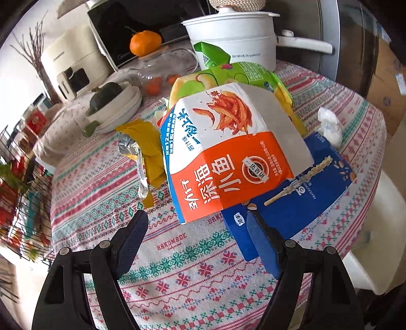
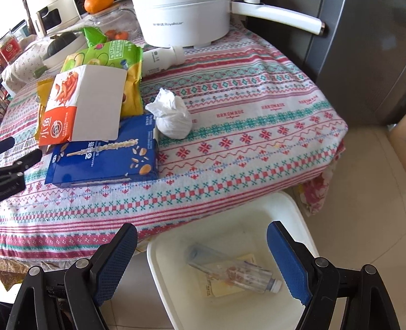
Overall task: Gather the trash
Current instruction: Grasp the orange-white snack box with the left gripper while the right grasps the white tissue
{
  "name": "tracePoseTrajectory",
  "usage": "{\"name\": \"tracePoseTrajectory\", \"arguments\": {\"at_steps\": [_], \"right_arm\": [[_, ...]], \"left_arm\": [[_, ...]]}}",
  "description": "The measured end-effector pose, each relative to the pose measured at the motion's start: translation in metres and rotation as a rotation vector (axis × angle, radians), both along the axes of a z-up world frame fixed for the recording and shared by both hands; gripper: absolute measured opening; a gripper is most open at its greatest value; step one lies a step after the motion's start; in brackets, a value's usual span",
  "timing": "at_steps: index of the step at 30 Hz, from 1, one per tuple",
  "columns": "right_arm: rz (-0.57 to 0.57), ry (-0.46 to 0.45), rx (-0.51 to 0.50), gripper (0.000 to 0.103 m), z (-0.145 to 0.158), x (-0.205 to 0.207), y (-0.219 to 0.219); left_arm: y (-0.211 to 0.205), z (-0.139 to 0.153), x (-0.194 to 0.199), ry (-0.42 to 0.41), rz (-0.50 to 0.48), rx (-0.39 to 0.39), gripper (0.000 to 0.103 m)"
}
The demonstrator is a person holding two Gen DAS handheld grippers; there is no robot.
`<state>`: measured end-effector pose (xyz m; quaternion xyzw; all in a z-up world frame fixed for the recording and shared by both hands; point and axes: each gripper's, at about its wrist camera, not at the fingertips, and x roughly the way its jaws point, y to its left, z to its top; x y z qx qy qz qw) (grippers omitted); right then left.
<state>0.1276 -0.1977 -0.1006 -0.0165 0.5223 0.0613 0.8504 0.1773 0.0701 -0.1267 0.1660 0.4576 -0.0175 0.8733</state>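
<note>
Cardboard and crinkled wrappers make up the heap of trash on the patterned tablecloth [image 2: 253,132]: an orange-and-white fish snack box [image 1: 228,162] leans on a flat blue biscuit box [image 2: 104,160], with a green-and-yellow snack bag [image 2: 111,58] behind them and a yellow foil-lined wrapper [image 1: 144,152] lying to the side. Just beside the far corner of the blue box sits a crumpled white tissue ball [image 2: 172,119], and a small white bottle [image 2: 162,59] lies on its side by the foot of a white electric pot [image 2: 182,22]. Below the table edge, on the floor, stands a white bin [image 2: 302,218] already holding a clear plastic bottle [image 2: 233,271] on top of a pale yellow packet [image 2: 215,289]. The left gripper [image 1: 195,241] hovers low over the cloth with its fingers spread wide, nothing between them, its right finger in front of the near end of the blue box. The right gripper [image 2: 203,256] hangs over the bin, fingers likewise spread and empty. Farther back sit a tangerine [image 1: 145,42] on a glass jar [image 1: 162,68], a dark squash [image 1: 105,97] on white plates, and a cream appliance [image 1: 73,63].
</note>
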Motion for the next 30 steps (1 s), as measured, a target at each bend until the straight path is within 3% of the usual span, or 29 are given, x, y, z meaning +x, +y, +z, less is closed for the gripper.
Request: {"name": "tracePoseTrajectory", "arguments": {"at_steps": [4, 7, 10, 12, 15, 18, 25, 30], "right_arm": [[0.003, 0.007, -0.012, 0.087, -0.003, 0.004, 0.003], [0.000, 0.013, -0.012, 0.087, -0.006, 0.005, 0.004], [-0.003, 0.017, -0.019, 0.087, -0.008, 0.007, 0.004], [-0.006, 0.019, -0.022, 0.087, -0.009, 0.007, 0.004], [-0.015, 0.013, -0.023, 0.087, -0.009, 0.009, 0.003], [-0.022, -0.003, -0.021, 0.087, -0.008, 0.010, 0.003], [-0.005, -0.038, -0.048, 0.087, -0.008, 0.027, 0.007], [-0.001, -0.026, -0.041, 0.087, -0.012, 0.050, 0.010]], "left_arm": [[-0.006, -0.012, 0.008, -0.024, -0.016, 0.083, 0.077], [-0.013, -0.009, 0.010, -0.061, -0.030, 0.104, 0.064], [-0.025, -0.002, 0.005, -0.098, -0.066, 0.101, 0.045], [-0.031, 0.002, 0.001, -0.118, -0.086, 0.113, 0.021], [-0.035, 0.012, -0.005, -0.139, -0.092, 0.109, 0.009], [-0.026, 0.029, -0.008, -0.165, -0.059, 0.060, 0.001], [0.002, 0.070, -0.022, -0.187, 0.000, -0.135, 0.001], [0.021, 0.087, -0.031, -0.156, 0.039, -0.295, 0.001]]}}
